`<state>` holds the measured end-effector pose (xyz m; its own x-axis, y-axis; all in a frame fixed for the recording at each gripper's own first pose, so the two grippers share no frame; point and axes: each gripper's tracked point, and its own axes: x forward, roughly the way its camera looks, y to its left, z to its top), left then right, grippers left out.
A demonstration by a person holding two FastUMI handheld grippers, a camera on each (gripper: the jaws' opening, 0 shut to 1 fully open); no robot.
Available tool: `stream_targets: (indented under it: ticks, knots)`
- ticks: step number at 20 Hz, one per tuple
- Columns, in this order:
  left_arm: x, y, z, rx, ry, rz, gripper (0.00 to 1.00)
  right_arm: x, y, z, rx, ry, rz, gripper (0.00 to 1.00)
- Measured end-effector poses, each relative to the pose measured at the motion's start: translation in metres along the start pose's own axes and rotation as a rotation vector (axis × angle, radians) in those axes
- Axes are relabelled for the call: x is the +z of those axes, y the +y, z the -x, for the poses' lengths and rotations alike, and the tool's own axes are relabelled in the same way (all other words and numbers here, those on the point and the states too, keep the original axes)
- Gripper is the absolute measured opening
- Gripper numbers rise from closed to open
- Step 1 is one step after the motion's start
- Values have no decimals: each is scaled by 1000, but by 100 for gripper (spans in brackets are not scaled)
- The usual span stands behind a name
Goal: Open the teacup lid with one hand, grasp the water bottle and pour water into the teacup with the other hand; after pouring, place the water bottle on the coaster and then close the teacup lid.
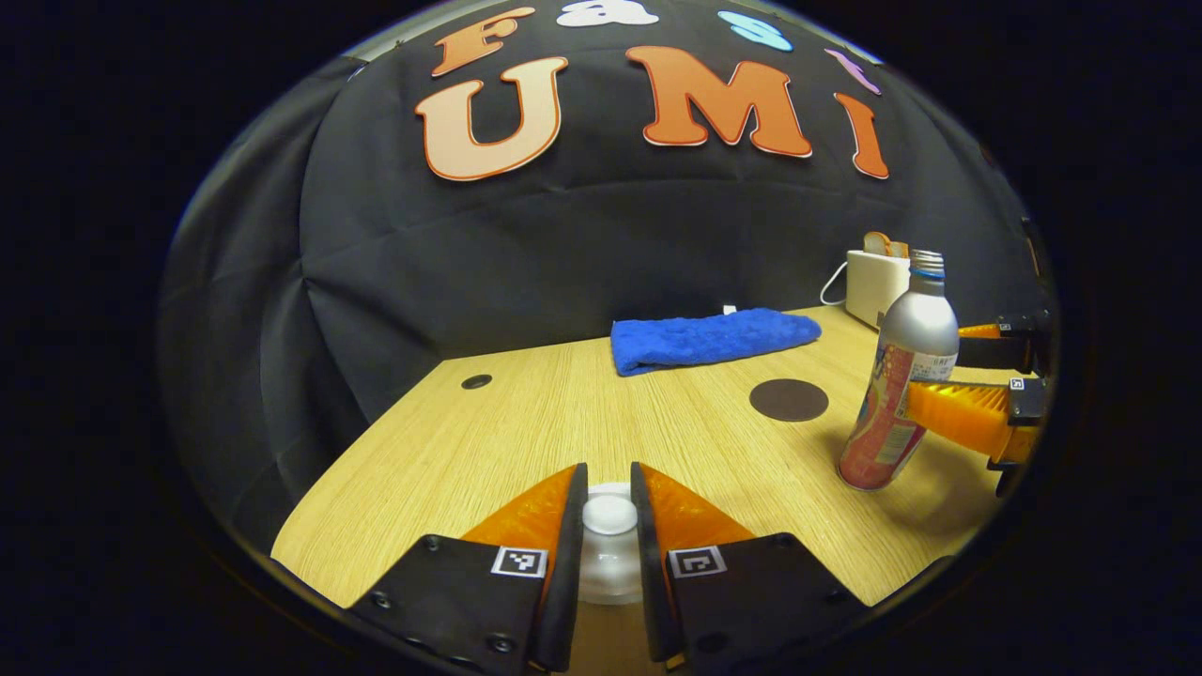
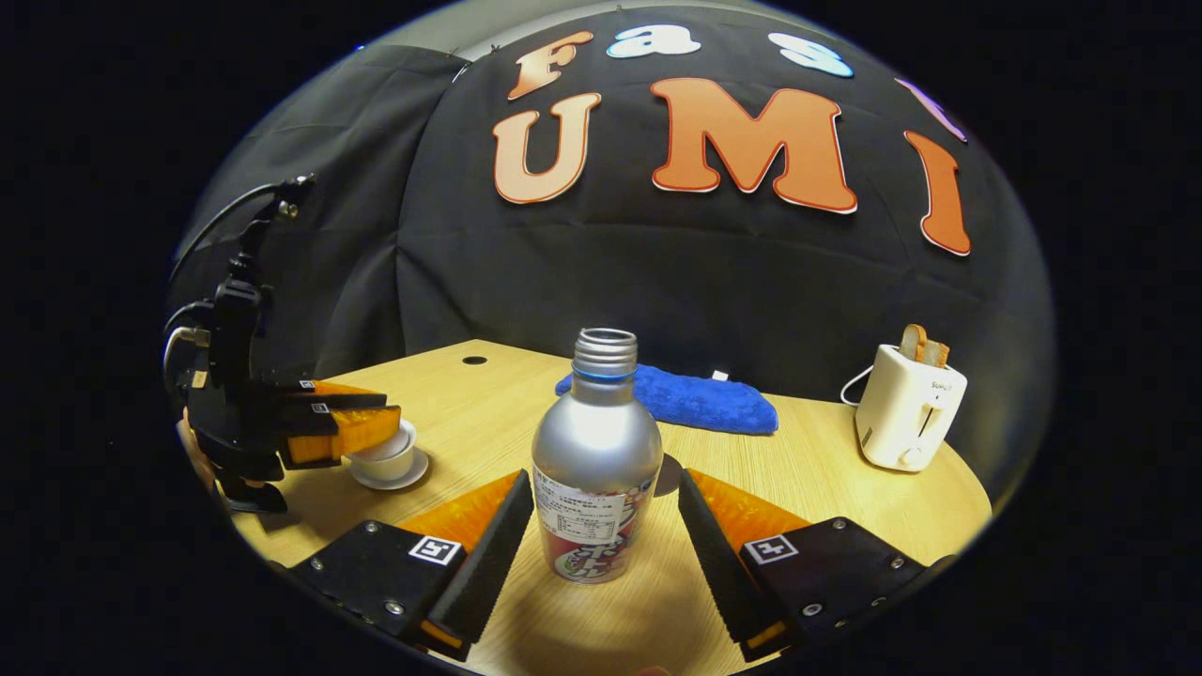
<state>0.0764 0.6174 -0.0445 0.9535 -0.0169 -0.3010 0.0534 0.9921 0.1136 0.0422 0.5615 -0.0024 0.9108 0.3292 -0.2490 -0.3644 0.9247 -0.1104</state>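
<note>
The left tool (image 1: 608,526) pinches the teacup lid's knob (image 1: 609,514); lift straight up. The right tool (image 2: 601,545) is spread around the water bottle (image 2: 595,469).

Black cloth wall (image 2: 657,272) behind a pale wood table (image 1: 526,422) — blue towel (image 1: 709,338) and white toaster (image 2: 909,406) at the back

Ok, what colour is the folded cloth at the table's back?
Blue terry cloth, clearest in the left gripper view.
</note>
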Motion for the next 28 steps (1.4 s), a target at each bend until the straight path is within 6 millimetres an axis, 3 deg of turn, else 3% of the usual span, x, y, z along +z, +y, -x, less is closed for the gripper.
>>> stream_targets:
  ticks: [6,11,12,13,17,18,22,23,24,28]
  knots:
    - [20,14,12,30,-48,34,33,-11,14,-9,17,64,33,94]
    - [28,33,24,64,-78,57,33,-22,15,-19,-10,118,44,87]
    - [29,37,27,72,-82,67,28,-24,16,-19,-13,127,38,86]
    - [27,43,30,82,-84,75,33,-25,17,-20,-14,137,37,84]
    - [22,63,37,108,-82,97,33,-22,15,-21,-21,162,60,81]
    - [20,68,39,116,-80,103,28,-19,15,-22,-29,168,80,81]
    - [13,89,44,148,-76,113,33,-6,15,-23,-41,177,152,79]
    - [11,93,45,156,-77,115,33,-2,16,-24,-46,180,188,74]
    - [9,99,47,162,-77,117,33,1,14,-23,-52,182,226,79]
    - [4,116,55,186,-76,122,33,16,14,-23,-69,183,403,79]
